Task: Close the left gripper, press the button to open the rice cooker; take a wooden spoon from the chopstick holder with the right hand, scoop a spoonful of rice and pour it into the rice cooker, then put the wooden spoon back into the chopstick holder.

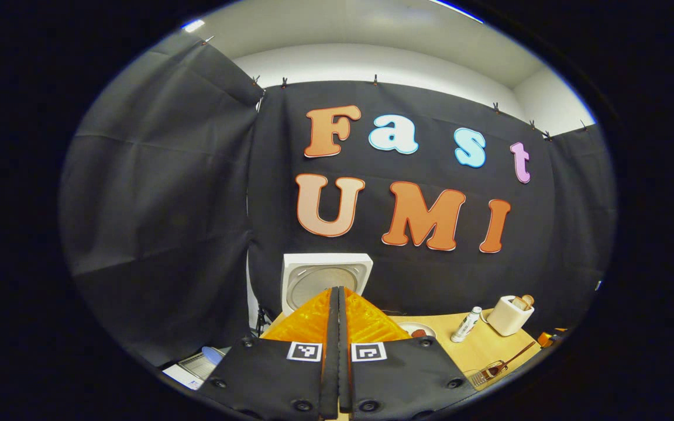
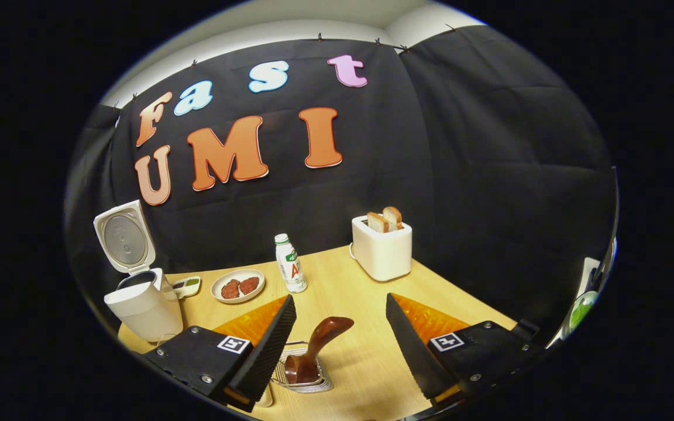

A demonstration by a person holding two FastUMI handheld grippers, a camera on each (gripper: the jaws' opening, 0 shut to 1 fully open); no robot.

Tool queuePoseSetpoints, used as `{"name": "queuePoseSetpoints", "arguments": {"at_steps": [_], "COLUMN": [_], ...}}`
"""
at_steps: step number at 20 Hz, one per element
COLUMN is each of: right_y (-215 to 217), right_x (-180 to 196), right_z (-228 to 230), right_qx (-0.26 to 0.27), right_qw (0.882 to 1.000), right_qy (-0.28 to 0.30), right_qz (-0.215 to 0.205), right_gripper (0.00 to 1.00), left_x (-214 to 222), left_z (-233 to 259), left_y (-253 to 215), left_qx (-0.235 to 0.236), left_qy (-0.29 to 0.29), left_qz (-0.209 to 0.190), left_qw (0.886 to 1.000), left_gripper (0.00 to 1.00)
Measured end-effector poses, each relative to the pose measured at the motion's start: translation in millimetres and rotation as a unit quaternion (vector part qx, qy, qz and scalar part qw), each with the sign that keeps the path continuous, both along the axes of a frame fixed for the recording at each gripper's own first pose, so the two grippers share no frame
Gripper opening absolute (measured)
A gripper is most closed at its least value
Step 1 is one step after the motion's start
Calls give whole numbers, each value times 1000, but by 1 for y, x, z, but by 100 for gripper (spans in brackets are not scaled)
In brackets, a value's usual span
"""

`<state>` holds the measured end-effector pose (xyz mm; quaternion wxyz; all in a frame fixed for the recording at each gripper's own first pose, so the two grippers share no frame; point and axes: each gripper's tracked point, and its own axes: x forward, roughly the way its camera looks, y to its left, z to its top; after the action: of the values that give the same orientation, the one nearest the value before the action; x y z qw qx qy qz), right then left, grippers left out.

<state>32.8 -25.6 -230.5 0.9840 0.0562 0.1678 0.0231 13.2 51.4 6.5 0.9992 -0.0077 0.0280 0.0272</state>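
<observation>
Brown wooden spoon (image 2: 317, 345) stands in the wire chopstick holder (image 2: 305, 377), between the parted fingers of the right gripper (image 2: 340, 339), untouched. Left gripper (image 1: 337, 327) is pressed together near the white rice cooker (image 2: 138, 292), lid up.

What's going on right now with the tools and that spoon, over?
Left tool shut, empty. Right tool open above wooden spoon, not gripping. Spoon in chopstick holder. Rice cooker lid open. Nothing blocking.

A light wooden tabletop (image 2: 366, 351) carries a white rice cooker (image 2: 144, 310) with its lid up at the left, a small dish (image 2: 188, 285) and a plate (image 2: 237, 286) of food beside it, a bottle (image 2: 290, 263), a toaster (image 2: 382, 248) holding bread, and a wire holder (image 2: 305, 374) with a wooden spoon (image 2: 316, 348).
</observation>
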Motion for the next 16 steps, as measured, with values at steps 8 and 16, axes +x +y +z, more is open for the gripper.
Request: {"name": "queuePoseSetpoints", "arguments": {"at_steps": [8, 16], "right_y": [18, 30], "right_x": [11, 21], "right_z": [-44, -68], "right_qx": [57, 146], "right_qw": [995, 982], "right_qy": [72, 119], "right_qz": [28, 32], "right_gripper": [96, 65], "left_x": [-21, -38], "left_z": [7, 11], "left_y": [13, 17], "left_qx": [-2, 5], "left_qy": [-13, -12], "left_qz": [38, 60], "left_qw": [999, 998], "left_gripper": [13, 42]}}
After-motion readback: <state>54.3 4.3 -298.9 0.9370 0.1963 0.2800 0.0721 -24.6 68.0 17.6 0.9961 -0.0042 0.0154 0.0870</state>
